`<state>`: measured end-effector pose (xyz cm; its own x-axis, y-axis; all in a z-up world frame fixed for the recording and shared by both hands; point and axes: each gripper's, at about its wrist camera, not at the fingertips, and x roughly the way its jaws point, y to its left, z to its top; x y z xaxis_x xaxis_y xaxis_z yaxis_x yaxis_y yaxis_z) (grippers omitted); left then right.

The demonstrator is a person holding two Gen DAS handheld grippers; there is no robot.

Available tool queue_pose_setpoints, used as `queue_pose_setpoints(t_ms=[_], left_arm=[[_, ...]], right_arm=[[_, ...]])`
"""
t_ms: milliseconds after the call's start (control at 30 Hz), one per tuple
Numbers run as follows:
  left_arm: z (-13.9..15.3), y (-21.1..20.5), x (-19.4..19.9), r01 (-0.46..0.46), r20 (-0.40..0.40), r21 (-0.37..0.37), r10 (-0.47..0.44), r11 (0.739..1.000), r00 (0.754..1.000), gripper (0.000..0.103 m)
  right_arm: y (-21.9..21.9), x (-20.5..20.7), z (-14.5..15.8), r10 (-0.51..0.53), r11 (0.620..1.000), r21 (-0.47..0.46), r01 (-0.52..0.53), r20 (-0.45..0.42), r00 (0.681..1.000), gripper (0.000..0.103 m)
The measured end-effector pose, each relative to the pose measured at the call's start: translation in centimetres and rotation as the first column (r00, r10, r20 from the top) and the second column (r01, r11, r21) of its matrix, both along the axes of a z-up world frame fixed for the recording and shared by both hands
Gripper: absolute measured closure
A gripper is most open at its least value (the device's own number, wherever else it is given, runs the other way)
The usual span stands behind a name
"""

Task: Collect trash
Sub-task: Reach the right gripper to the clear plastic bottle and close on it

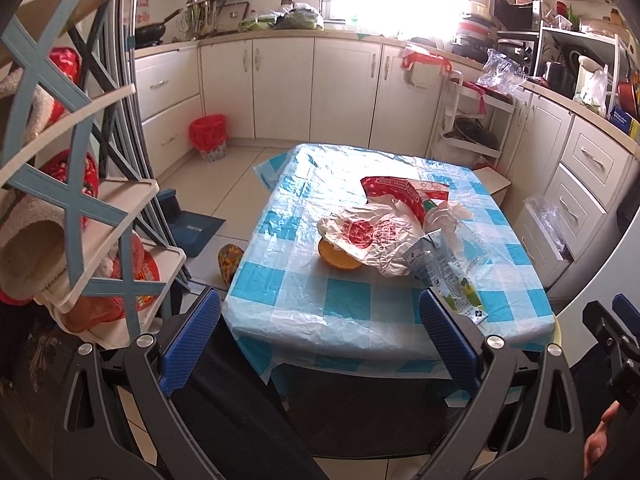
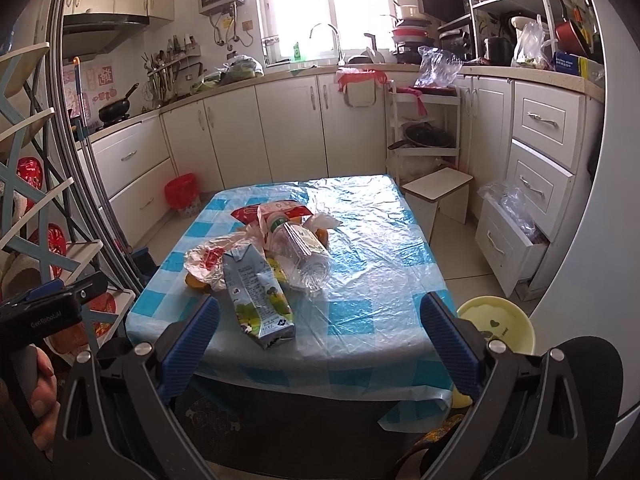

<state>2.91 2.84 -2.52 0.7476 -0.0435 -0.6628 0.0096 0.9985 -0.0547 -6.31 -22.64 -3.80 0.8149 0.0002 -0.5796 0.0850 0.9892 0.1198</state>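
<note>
Both grippers hang at the near edge of the low table with the blue-and-white checked plastic cover (image 2: 372,248), held short of the trash. Left gripper (image 1: 320,344): jaws wide apart, nothing between them. Right gripper (image 2: 320,344): same, jaws spread, empty.

Trash sits in one loose heap toward the table's middle:
- flattened pale-blue drink carton (image 2: 256,300), nearest the edge, lying flat, far end tucked under the heap
- clear plastic bottle (image 2: 300,252) on its side, resting against the carton
- crumpled white plastic bag with red print (image 1: 368,236), draped over an orange bowl-like piece (image 1: 338,258)
- torn red-and-white wrapper (image 1: 400,192) at the back

Red-lined waste bin (image 1: 208,136) stands on the floor by the cabinets, well apart from the table. Yellow round stool (image 2: 496,328) sits just beside the right table corner.

Risks, as I judge them: the bottle is round and leaning, so pulling the carton first may roll it off. The cover is thin and wrinkled; a low grab could pinch it and drag the whole heap. The bag is limp and may lift whatever it covers.
</note>
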Motion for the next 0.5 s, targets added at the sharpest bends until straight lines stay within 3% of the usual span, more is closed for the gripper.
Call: queue_pose_setpoints(t_ms=[500], left_arm=[[-3.8,0.1,7.3,-0.014,-0.107,-0.057,0.008,0.998,0.994,0.008]], right_arm=[[-2.2,7.1,-3.6,0.058,0.997,0.067,-0.050,-0.134,0.989,0.007]])
